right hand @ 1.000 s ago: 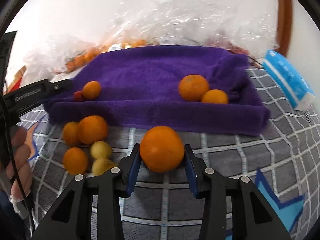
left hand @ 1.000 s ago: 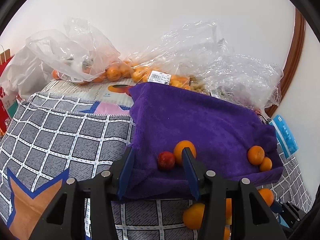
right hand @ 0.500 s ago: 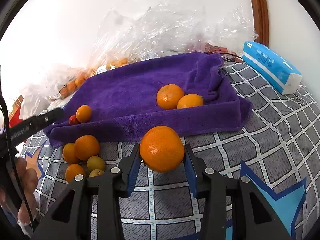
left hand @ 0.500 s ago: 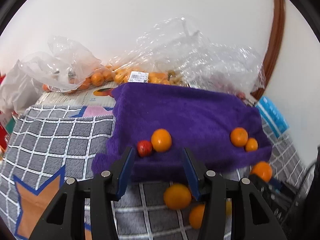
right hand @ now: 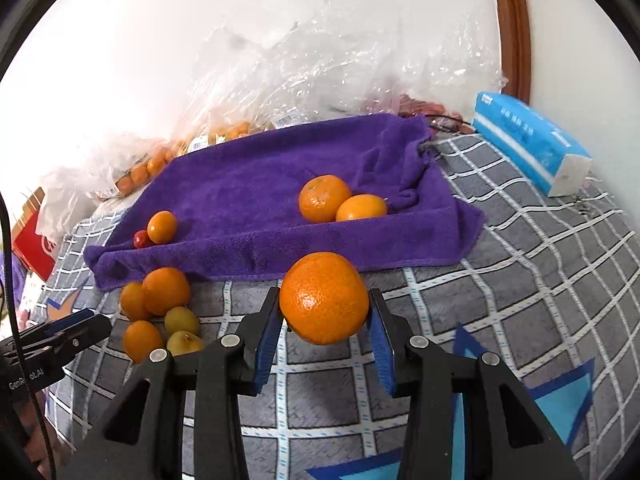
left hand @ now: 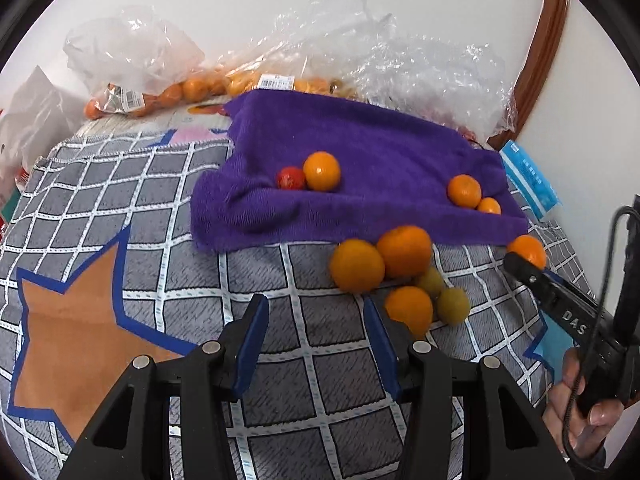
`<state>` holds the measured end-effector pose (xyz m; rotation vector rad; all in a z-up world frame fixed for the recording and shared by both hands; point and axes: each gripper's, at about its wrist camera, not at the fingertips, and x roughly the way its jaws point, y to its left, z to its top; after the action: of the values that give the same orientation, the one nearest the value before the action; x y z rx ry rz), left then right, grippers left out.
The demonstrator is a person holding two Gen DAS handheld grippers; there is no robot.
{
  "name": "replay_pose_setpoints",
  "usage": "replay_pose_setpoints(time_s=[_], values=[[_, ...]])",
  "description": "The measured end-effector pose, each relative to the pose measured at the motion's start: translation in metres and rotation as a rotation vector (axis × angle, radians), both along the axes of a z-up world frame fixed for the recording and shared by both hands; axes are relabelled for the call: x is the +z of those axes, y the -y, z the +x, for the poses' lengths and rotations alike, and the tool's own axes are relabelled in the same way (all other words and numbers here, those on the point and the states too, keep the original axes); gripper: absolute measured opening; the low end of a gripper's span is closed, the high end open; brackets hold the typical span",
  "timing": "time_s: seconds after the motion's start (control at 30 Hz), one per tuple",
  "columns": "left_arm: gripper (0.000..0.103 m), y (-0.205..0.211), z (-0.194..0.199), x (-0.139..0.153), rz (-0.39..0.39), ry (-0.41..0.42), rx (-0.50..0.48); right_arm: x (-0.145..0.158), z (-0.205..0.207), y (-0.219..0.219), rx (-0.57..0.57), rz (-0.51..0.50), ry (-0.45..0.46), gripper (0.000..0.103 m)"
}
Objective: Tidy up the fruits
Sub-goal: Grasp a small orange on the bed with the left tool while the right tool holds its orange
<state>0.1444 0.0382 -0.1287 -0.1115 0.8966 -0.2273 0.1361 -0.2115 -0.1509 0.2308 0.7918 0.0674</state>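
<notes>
Right gripper (right hand: 323, 326) clamps a large orange (right hand: 324, 297), now lifted off the checked cloth (right hand: 520, 280), near the purple towel (right hand: 260, 184) edge. Left gripper (left hand: 316, 332) pulled back from the towel, jaws wide, empty, now facing the loose pile (left hand: 400, 276). Next pick is probably there. Only the right view shows the tissue pack (right hand: 528, 140) fully; the left view shows the orange star patch (left hand: 72, 320).

I see a purple towel (right hand: 256, 184), orange fruit (right hand: 324, 298), one small red fruit (left hand: 291, 178), a grey cloth (left hand: 132, 184) with white grid lines, and a blue tissue pack (right hand: 528, 140).
</notes>
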Motion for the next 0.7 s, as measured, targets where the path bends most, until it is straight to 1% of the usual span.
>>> replay_pose_setpoints(time_s=[0.1, 0.23, 0.3, 0.4, 0.57, 0.63, 0.7], values=[[0.046, 0.007, 0.005, -0.001, -0.011, -0.013, -0.032, -0.001, -0.004, 0.005, -0.011, -0.002, -0.003, 0.041], [0.046, 0.019, 0.017, -0.008, 0.047, -0.027, -0.033, -0.004, -0.011, 0.013, -0.012, 0.012, -0.012, 0.041], [0.046, 0.02, 0.021, -0.009, 0.051, -0.016, -0.029, -0.004, -0.013, 0.016, -0.009, 0.019, -0.012, 0.041], [0.046, 0.024, 0.026, -0.008, 0.069, 0.008, -0.027, -0.005, -0.017, 0.016, -0.005, 0.0, -0.02, 0.041], [0.046, 0.03, 0.035, -0.006, 0.052, 0.029, -0.024, -0.005, -0.025, 0.013, 0.024, -0.02, -0.037, 0.041], [0.045, 0.032, 0.038, -0.004, 0.062, 0.042, -0.017, -0.005, -0.026, 0.013, 0.028, -0.026, -0.041, 0.041], [0.039, 0.035, 0.038, -0.004, 0.064, 0.055, -0.022, -0.006, -0.028, 0.012, 0.035, -0.024, -0.045, 0.041]])
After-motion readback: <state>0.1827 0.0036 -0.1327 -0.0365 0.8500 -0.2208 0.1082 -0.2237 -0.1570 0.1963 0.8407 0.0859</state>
